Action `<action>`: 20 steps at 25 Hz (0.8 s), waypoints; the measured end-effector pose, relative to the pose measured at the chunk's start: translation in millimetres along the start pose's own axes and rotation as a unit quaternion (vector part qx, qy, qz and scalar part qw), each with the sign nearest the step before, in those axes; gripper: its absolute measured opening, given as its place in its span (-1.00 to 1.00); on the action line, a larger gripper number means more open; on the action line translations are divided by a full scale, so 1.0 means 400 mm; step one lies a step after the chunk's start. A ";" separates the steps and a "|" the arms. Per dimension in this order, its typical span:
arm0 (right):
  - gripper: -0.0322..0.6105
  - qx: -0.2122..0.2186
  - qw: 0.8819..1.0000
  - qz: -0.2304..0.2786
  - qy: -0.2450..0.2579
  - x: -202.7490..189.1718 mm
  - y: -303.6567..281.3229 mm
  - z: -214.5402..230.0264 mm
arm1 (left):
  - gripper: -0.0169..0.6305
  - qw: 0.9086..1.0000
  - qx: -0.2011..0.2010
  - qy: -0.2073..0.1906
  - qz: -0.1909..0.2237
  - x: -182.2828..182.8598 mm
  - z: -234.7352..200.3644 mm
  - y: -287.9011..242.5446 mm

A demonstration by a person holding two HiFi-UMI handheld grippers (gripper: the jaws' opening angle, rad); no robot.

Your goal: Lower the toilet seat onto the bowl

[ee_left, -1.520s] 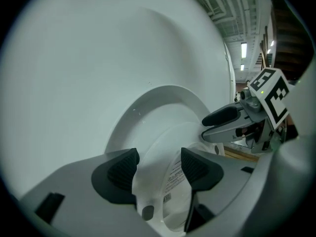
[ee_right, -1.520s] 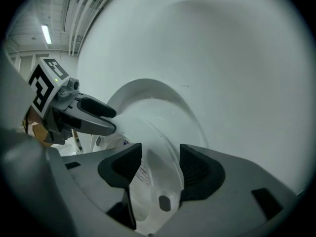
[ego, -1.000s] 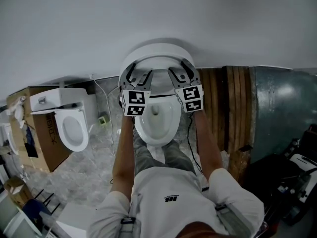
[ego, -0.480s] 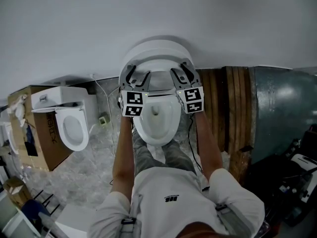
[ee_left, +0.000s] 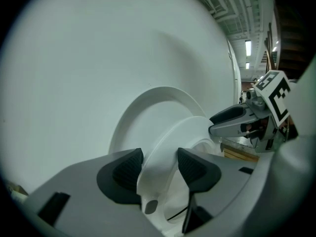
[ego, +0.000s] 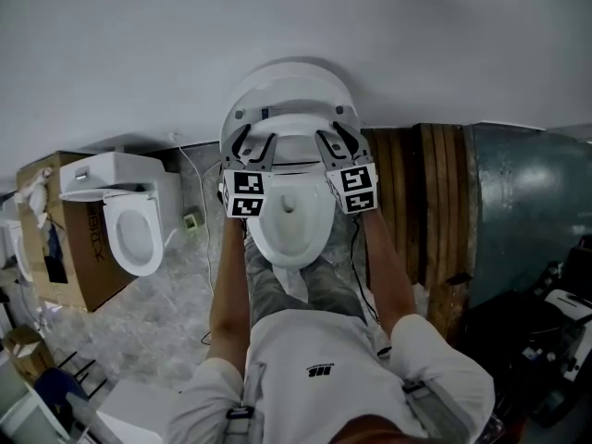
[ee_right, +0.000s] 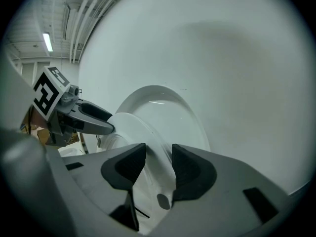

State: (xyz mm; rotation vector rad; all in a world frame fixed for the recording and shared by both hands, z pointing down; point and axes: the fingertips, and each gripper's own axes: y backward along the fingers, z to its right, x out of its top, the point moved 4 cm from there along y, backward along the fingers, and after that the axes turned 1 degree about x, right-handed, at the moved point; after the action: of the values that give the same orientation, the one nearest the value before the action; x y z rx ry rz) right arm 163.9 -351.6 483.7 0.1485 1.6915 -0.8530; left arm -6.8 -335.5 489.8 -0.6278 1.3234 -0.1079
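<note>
Jaws closing, left gripper [ee_left: 159, 168] straddles the raised toilet seat [ee_left: 173, 137] at its rim; right gripper [ee_right: 158, 167] pinches it; likely stiff, slick plastic.

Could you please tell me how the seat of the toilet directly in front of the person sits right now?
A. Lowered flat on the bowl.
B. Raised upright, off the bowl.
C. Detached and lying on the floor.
B: the toilet seat stands upright in front of the lid, and the head view looks straight down into the uncovered bowl.
</note>
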 end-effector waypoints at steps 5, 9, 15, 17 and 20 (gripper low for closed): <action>-0.37 0.007 1.000 0.003 0.002 -0.020 0.045 -0.024 | -0.19 1.000 0.007 0.002 -0.001 -0.020 0.029 0.044; -0.38 0.011 1.000 0.006 0.007 -0.030 0.076 -0.038 | -0.19 1.000 0.013 0.003 0.001 -0.029 0.048 0.074; -0.38 0.019 1.000 0.007 0.013 -0.050 0.126 -0.066 | -0.19 1.000 0.020 0.001 -0.001 -0.048 0.080 0.124; -0.38 0.021 1.000 0.007 0.012 -0.057 0.140 -0.076 | -0.19 1.000 0.020 0.002 -0.003 -0.056 0.090 0.139; -0.38 0.021 1.000 0.005 0.011 -0.068 0.162 -0.092 | -0.19 1.000 0.019 0.004 -0.005 -0.065 0.104 0.164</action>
State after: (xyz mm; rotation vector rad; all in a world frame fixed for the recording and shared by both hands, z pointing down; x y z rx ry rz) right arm 176.6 -273.4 480.6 0.1955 1.6929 -0.8815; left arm 7.0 -254.7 485.2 -0.6029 1.3231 -0.1439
